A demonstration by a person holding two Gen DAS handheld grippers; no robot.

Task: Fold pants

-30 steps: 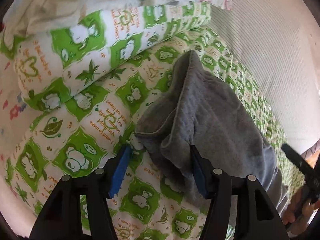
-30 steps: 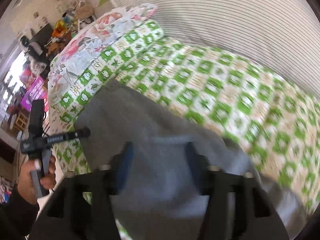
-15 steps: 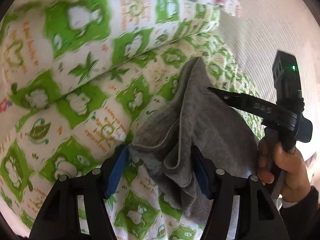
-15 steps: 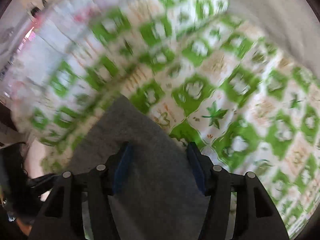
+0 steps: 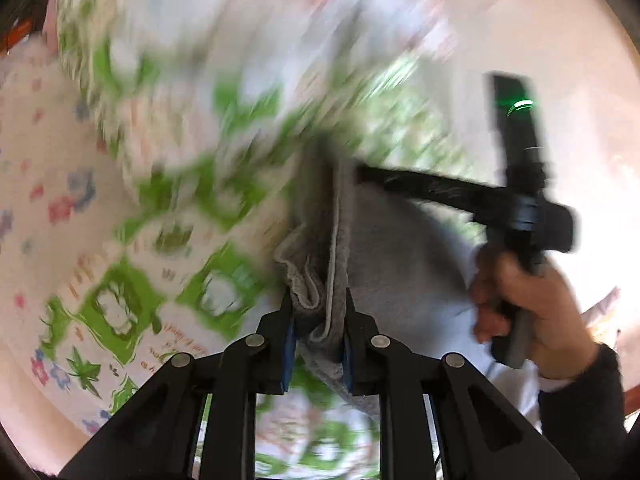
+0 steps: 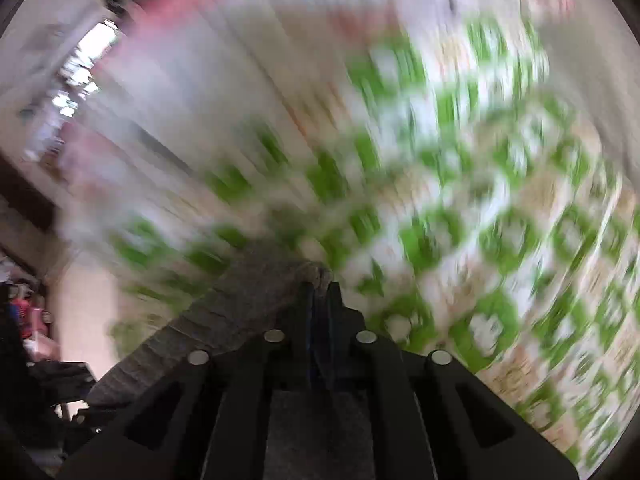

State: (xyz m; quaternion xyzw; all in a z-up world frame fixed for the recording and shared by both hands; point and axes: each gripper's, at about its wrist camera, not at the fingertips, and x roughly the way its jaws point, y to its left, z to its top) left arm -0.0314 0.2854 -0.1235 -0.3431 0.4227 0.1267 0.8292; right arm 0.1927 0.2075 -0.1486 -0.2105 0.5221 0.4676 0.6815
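Observation:
The grey pants [image 5: 384, 256] lie on a green-and-white patterned bed cover [image 5: 120, 304]. My left gripper [image 5: 318, 304] is shut on a bunched grey edge of the pants. In the left wrist view my right gripper [image 5: 360, 172] reaches in from the right, held by a hand [image 5: 532, 304], its tips at the pants' far edge. In the right wrist view my right gripper [image 6: 319, 280] is shut on a small grey corner of the pants [image 6: 240, 300], which trail back to the left. Both views are heavily motion-blurred.
The green patterned cover [image 6: 500, 220] fills the right wrist view. A floral pink-and-white sheet [image 5: 44, 200] lies at the left. A bright window [image 6: 80, 76] and room clutter show at far left in the right wrist view.
Both grippers have closed on the pants: the left on the bunched edge, the right on a corner. Both cameras now move fast and the pants are drawn taut between the grippers.

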